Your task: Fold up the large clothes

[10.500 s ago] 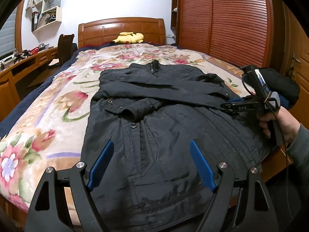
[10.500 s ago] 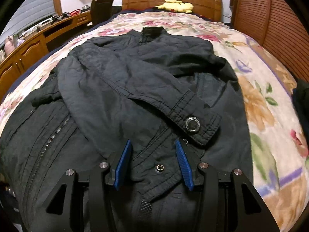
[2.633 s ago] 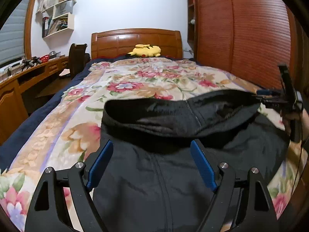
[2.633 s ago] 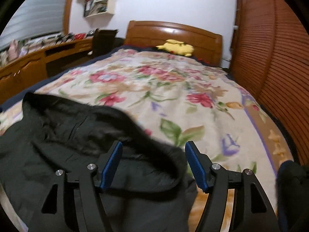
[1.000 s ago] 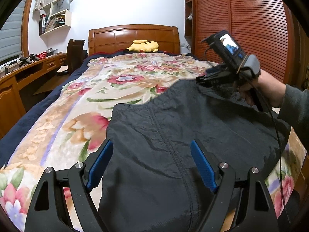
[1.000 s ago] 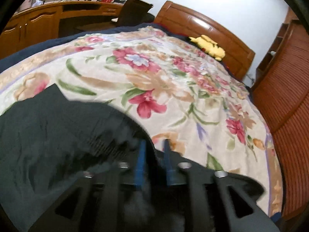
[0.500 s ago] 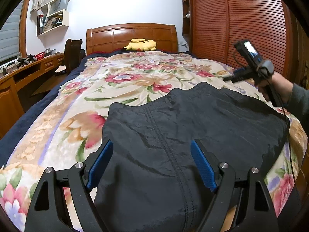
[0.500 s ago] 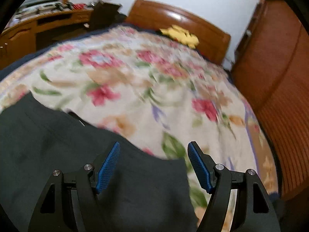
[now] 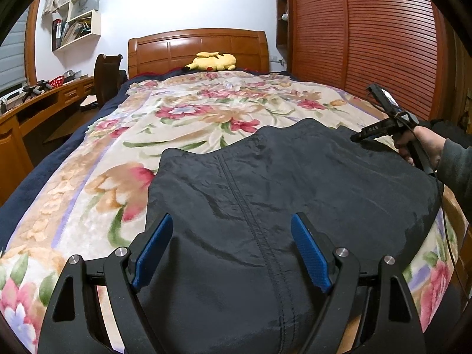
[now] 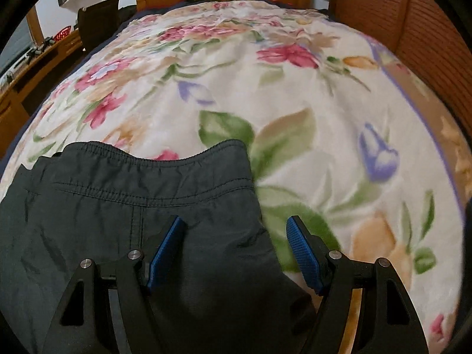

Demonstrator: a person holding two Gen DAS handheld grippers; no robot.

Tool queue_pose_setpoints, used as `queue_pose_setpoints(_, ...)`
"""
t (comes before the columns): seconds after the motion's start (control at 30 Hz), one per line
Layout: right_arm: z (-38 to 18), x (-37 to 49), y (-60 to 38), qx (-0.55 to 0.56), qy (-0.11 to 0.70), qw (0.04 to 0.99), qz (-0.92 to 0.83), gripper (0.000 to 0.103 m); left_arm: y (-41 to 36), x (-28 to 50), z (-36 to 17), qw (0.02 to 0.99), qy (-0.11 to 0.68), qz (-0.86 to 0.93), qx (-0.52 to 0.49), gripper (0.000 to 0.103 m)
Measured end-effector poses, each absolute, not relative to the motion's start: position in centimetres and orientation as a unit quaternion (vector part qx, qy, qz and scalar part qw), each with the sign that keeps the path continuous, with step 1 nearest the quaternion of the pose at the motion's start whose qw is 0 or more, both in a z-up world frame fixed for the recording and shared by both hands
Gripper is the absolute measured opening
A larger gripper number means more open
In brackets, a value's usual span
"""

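Black jacket (image 9: 283, 194): folded over on bed (image 9: 206, 112), being tidied. Left gripper (image 9: 233, 247) wide apart, empty. Right gripper (image 10: 234, 250) just narrowing, unclamped over hem corner; next, probably pinch it.

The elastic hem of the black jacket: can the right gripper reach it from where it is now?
Probably yes. The right gripper hangs over the black jacket, jaws apart and having just narrowed, empty; the elastic hem lies just ahead, uncovered.

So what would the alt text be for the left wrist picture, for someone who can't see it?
A dark folded jacket lies on a flowered blanket on a bed, seen between the open blue-tipped left claw. At right, a hand holds the right claw over the jacket's far corner; a yellow plush toy rests by the wooden headboard.
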State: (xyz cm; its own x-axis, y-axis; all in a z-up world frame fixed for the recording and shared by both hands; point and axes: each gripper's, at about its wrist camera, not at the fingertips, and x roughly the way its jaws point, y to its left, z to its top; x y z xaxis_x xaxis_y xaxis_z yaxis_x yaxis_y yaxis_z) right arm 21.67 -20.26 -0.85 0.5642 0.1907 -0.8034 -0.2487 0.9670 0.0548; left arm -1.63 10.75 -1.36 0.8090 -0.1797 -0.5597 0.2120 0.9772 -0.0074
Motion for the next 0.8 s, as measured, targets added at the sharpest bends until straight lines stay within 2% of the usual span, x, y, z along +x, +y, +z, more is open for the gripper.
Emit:
queue_pose_setpoints(0.03, -0.7, 21.3, -20.2, -0.036, 0.450, 0.883, 0.133, 0.051, 10.7, -1.6, -1.4, 0.950, 0.293, -0.104, 0.028, 0.083)
queue_pose_setpoints(0.1, -0.3, 21.1, -19.9, -0.058, 0.442, 0.884, 0.140, 0.021, 10.6, -1.5, -1.5, 0.949, 0.295, -0.104, 0.030, 0.083)
queue_pose_setpoints(0.17, 0.5, 20.6, -19.9, -0.082, 0.423, 0.895, 0.118, 0.006, 10.5, -1.4, -1.6, 0.948, 0.299, -0.106, 0.031, 0.083)
queue_pose_setpoints(0.3, 1.4, 20.4, -21.0, -0.081, 0.392, 0.914, 0.061, 0.005, 10.5, -1.1, -1.9, 0.944, 0.307, -0.114, 0.022, 0.083)
queue_pose_setpoints(0.43, 1.5, 20.3, -20.7, -0.093, 0.393, 0.914, 0.036, 0.006, 10.5, -1.2, -1.9, 0.945, 0.307, -0.112, 0.025, 0.083)
queue_pose_setpoints(0.53, 2.7, 19.0, -19.7, -0.116, 0.370, 0.921, 0.036, 0.023, 10.4, -1.3, -1.9, 0.945, 0.305, -0.113, 0.026, 0.083)
queue_pose_setpoints(0.57, 3.1, 18.2, -18.9, -0.121, 0.359, 0.924, 0.047, 0.039, 10.4, -1.4, -1.9, 0.946, 0.303, -0.114, 0.026, 0.083)
queue_pose_setpoints(0.6, 3.5, 17.4, -18.6, -0.123, 0.351, 0.926, 0.066, 0.061, 10.3, -1.5, -1.8, 0.946, 0.302, -0.115, 0.026, 0.083)
queue_pose_setpoints(0.67, 3.9, 15.4, -17.8, -0.132, 0.332, 0.929, 0.098, 0.081, 10.3, -1.7, -1.8, 0.946, 0.301, -0.116, 0.025, 0.083)
queue_pose_setpoints(0.8, 3.3, 11.0, -16.4, -0.146, 0.318, 0.926, 0.144, 0.083, 9.8, -2.0, -1.7, 0.946, 0.299, -0.122, 0.022, 0.083)
